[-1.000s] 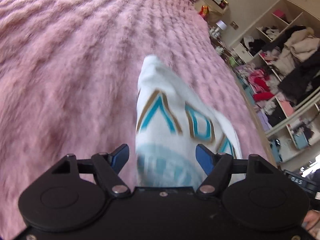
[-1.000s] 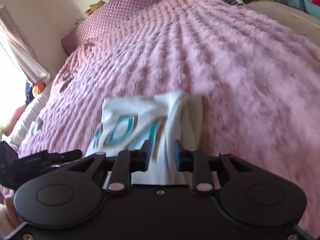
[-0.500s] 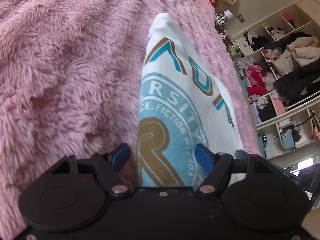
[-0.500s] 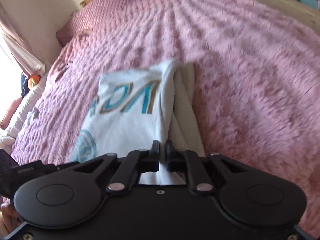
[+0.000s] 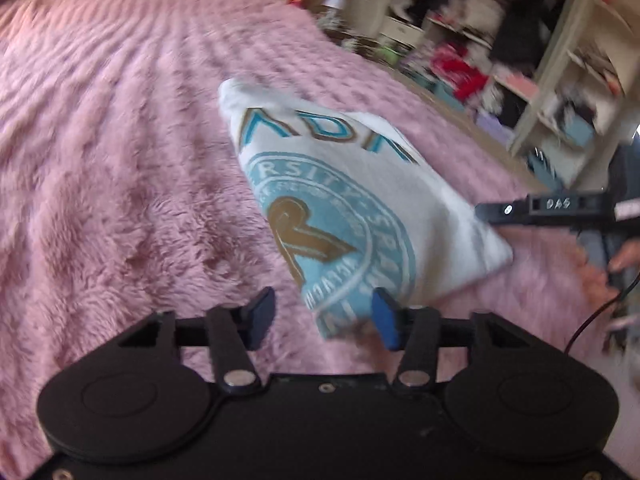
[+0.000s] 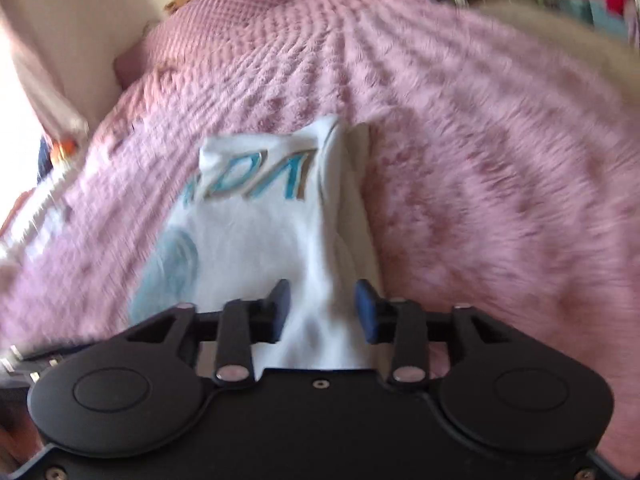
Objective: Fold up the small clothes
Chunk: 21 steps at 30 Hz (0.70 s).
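A folded white shirt [image 5: 352, 200] with a blue and gold print lies flat on the fluffy pink blanket [image 5: 120, 160]. My left gripper [image 5: 324, 318] sits at the shirt's near corner. Its jaws are closing, the corner lies between them by the right fingertip, and the pads do not press it. In the right wrist view the shirt [image 6: 260, 240] runs away from my right gripper [image 6: 323, 310]. Those jaws are opening, with the shirt's near edge between them and no grip on it. The right gripper's black body [image 5: 548, 210] shows at the shirt's far corner, with a hand [image 5: 624, 258] behind it.
Open shelves [image 5: 560, 60] stuffed with clothes stand past the bed's right side. A purple quilted pillow [image 6: 248, 8] lies at the head of the bed, with a bright window and curtain [image 6: 36, 80] to its left. Pink blanket spreads around the shirt.
The left gripper drew back and rolled, and its jaws narrowed; the shirt's corner now lies near them on the blanket. The right gripper, shut on the shirt's edge half a second ago, has opened.
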{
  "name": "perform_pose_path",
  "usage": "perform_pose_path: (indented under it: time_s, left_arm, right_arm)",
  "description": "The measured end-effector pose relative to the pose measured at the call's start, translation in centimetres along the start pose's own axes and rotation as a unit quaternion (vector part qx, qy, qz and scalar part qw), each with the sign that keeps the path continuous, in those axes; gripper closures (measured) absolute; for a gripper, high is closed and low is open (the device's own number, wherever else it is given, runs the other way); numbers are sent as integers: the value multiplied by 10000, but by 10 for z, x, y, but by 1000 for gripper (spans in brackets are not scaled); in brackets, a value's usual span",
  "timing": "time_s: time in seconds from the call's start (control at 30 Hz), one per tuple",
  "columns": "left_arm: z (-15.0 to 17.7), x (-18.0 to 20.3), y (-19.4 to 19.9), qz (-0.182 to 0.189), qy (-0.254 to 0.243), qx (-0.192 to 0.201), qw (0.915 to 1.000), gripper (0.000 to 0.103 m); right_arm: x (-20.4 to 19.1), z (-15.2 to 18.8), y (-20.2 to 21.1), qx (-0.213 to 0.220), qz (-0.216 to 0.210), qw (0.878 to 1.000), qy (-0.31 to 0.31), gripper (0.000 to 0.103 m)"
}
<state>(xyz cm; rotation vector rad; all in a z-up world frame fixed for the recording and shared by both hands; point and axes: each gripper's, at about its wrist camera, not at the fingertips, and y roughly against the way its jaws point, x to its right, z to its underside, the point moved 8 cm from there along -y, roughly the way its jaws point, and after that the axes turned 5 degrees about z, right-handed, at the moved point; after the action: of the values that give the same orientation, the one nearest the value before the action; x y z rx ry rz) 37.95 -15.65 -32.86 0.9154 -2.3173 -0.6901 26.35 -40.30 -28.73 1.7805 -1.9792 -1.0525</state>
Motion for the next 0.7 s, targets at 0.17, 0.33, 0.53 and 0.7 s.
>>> perform_pose_path:
  time_s: [0.17,0.33,0.53,0.7]
  left_arm:
    - [14,14,-14,-49,-221,-197,9995,67]
    - [15,8,-27,-433,-233,-180,9986,76]
    - [14,6,-36,-529,-103,-229,9983,86]
    - [14,5,-39,-575,207,-177,9980,86]
  right_arm:
    - [11,19,15,-58,167,9998,-56,62]
    - [12,32,3,-224,307,9992,-141,62]
    - [8,37,0,-189,467,9987,-45,61]
    - [2,33,7,98,773,9969,126,61]
